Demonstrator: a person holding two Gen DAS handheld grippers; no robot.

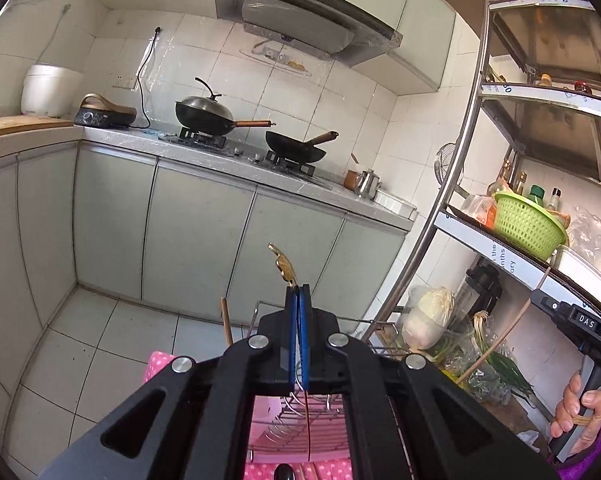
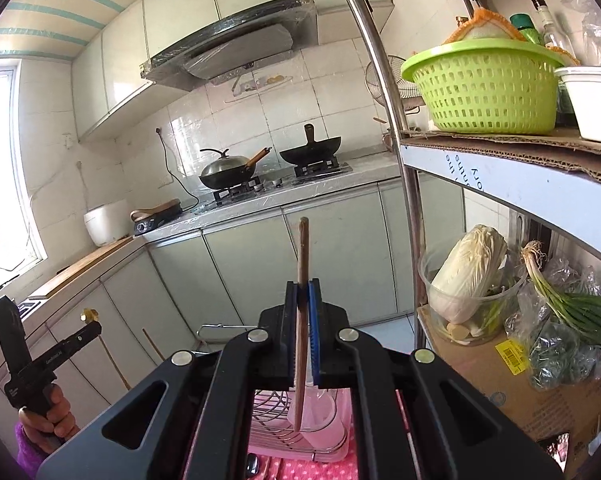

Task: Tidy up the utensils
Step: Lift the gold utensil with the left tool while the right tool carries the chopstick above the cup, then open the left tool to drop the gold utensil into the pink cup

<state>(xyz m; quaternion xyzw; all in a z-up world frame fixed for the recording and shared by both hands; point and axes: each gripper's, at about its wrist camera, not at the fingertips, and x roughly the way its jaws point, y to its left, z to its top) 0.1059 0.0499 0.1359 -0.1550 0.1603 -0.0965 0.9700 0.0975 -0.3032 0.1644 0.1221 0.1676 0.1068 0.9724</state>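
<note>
My left gripper point(image 1: 299, 288) has its jaws pinching a thin gold-coloured utensil point(image 1: 283, 265). Its ornate end pokes out past the fingertips toward 11 o'clock, and its slim stem runs back between the blue pads point(image 1: 305, 336) and hangs down at 6 o'clock over the wire dish rack point(image 1: 296, 420). I cannot tell whether it is a spoon or a fork.

My right gripper point(image 2: 303, 286) has its jaws clamped on a brown wooden chopstick point(image 2: 302, 248). The stick stands nearly upright, its upper end rising toward 12 o'clock beyond the tips, its lower end dropping at 6 o'clock between the pads toward the pale pink holder point(image 2: 320, 412) in the rack below.

The rack sits on a pink polka-dot cloth point(image 1: 160, 364) covering the surface beneath me. In the left view another wooden stick point(image 1: 225, 320) stands at 9 o'clock from the jaws, just beside the rack's edge.

At 3 o'clock in the left view I see the other gripper's black body and the hand point(image 1: 580, 412) holding its grip; in the right view, at 8 o'clock, the hand point(image 2: 48, 416) with a purple sleeve point(image 2: 28, 452) holds the left one.

Ahead are grey-green cabinets point(image 1: 196, 232), a stove with two woks point(image 1: 296, 148), and a metal shelf point(image 2: 512, 184) carrying a green basket point(image 2: 484, 88).
</note>
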